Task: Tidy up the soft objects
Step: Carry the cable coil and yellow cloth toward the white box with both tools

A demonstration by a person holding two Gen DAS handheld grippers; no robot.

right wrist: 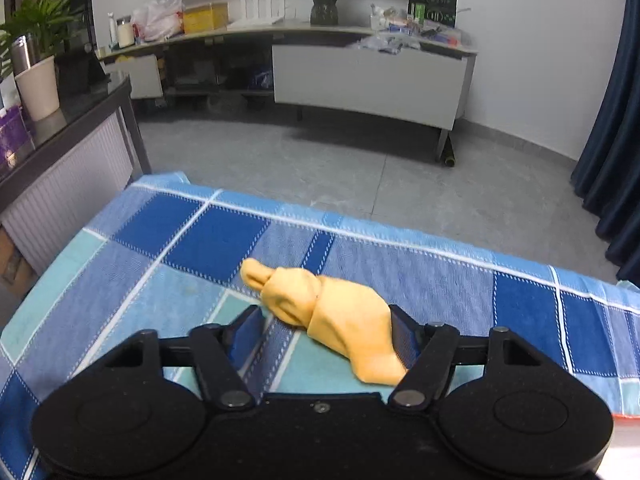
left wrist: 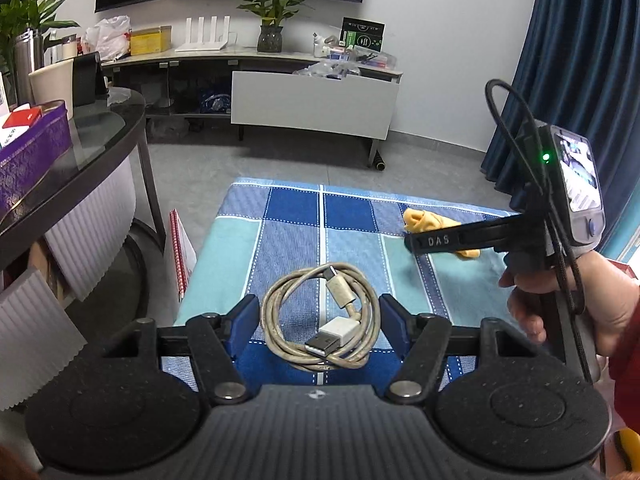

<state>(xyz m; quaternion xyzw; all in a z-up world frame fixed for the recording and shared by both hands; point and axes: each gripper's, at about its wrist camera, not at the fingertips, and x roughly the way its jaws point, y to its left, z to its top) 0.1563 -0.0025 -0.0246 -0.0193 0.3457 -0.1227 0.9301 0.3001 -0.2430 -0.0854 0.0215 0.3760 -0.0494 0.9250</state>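
A coiled beige USB cable point(left wrist: 334, 334) sits between the blue fingers of my left gripper point(left wrist: 319, 320). Both pads press against the sides of the coil, so the gripper is shut on it, over the blue checked cloth point(left wrist: 296, 208). A crumpled yellow cloth point(right wrist: 296, 292) lies on the checked cloth point(right wrist: 208, 240), between the jaws of my right gripper point(right wrist: 324, 320). It touches the right finger, and a gap remains at the left finger, so this gripper is open. In the left wrist view the right gripper point(left wrist: 414, 240) reaches in from the right over the yellow cloth point(left wrist: 424, 218).
A dark glass-topped table point(left wrist: 100, 128) with a purple box point(left wrist: 32, 148) stands close on the left. Grey floor and a white TV cabinet point(left wrist: 312, 100) lie beyond the far edge. A blue curtain point(left wrist: 580, 60) hangs right. A person's hand point(left wrist: 560, 308) holds the right gripper.
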